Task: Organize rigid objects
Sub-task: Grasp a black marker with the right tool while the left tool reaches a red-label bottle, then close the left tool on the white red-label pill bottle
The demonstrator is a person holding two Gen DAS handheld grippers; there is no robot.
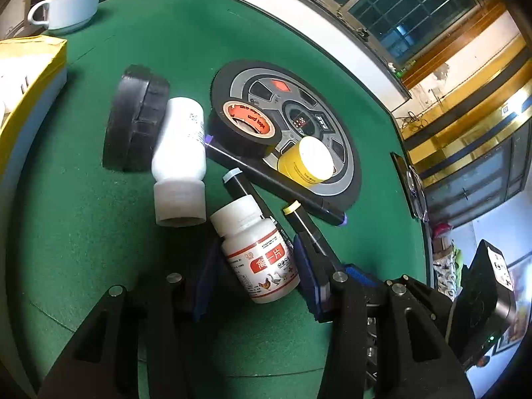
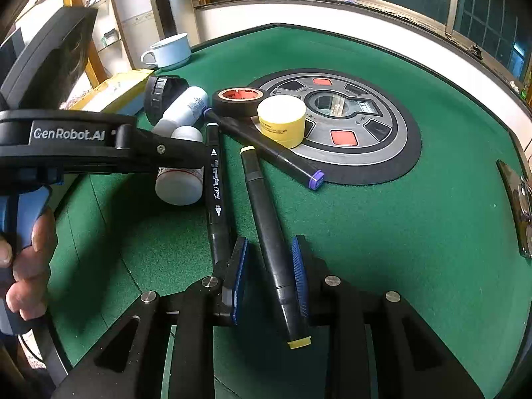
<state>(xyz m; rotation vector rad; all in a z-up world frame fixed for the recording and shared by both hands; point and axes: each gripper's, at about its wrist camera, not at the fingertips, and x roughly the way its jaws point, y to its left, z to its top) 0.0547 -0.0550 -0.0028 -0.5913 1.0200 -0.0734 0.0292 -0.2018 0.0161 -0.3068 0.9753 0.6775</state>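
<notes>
Rigid objects, clustered on a green felt table [image 1: 99,199]. Left wrist view: small white pill bottle with red label [image 1: 257,254], lying tilted between the blue pads of the left gripper [image 1: 256,276]; the pads sit beside its sides, a slight gap showing, so the jaws stand spread around it without a clear pinch. Beyond it: large white bottle [image 1: 179,153] lying on its side, black round case [image 1: 134,119] on edge, black tape roll [image 1: 246,126] with orange core, yellow jar [image 1: 306,161], both resting on the round centre console [image 1: 345,173]. Purple-capped marker [image 1: 276,183] lies across the console's edge. White cup [image 1: 71,5] at the far rim; yellow box [image 1: 33,76] at left.

Right wrist view: yellow-capped marker [image 2: 272,242] between the pads of the right gripper [image 2: 269,272], lying against the right pad, clear of the left; grip cannot be told. Black marker with white print [image 2: 214,186] lies just beside it. A hand [image 2: 26,266] holds the left gripper's handle.
</notes>
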